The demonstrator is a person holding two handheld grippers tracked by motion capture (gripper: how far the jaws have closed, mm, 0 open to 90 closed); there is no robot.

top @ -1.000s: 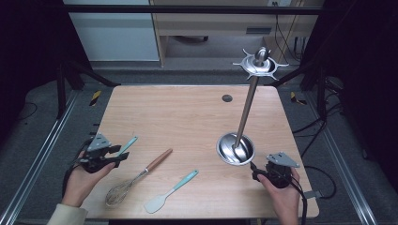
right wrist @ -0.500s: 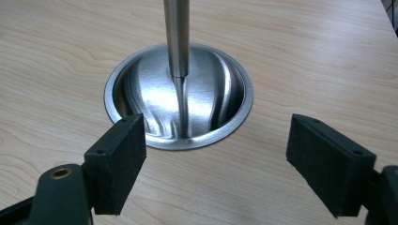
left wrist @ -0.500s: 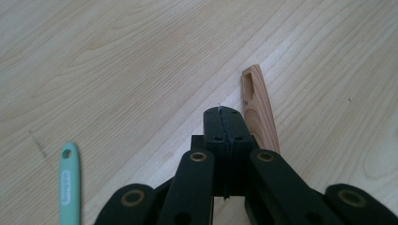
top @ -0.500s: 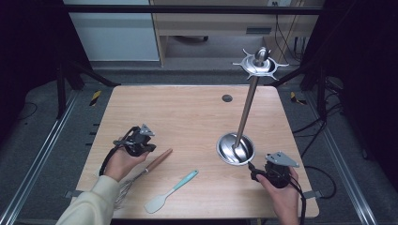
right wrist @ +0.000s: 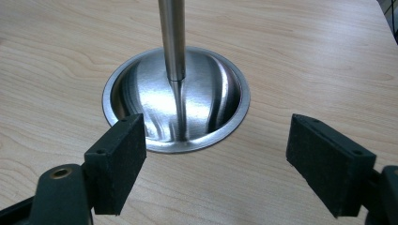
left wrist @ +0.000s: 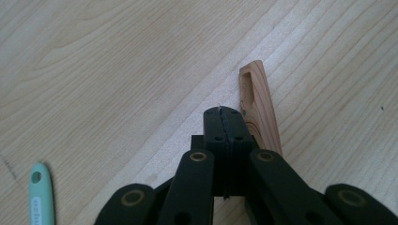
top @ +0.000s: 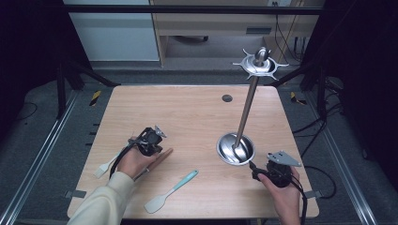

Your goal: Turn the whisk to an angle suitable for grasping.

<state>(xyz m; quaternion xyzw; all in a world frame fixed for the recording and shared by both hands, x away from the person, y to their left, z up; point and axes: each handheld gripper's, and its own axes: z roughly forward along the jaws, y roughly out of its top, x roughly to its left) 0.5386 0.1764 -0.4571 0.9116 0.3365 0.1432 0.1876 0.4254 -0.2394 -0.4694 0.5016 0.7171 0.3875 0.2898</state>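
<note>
Hovering beside the tapered wooden whisk handle (left wrist: 257,110), your left gripper (left wrist: 223,115) has its jaws pressed together on nothing — the handle lies just to one side of them on the pale wooden table (top: 197,108). The handle is stiff, light and smooth (its wire end is hidden under your hand), so reopen and straddle it across its width. Your right gripper (right wrist: 216,161) stands wide open, empty, near the shiny steel dish base (right wrist: 176,101) of the utensil stand.

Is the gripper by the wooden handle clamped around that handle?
No: in the left gripper view the left gripper has its jaws shut flat on each other, and the wooden handle lies beside them on the table.
</note>
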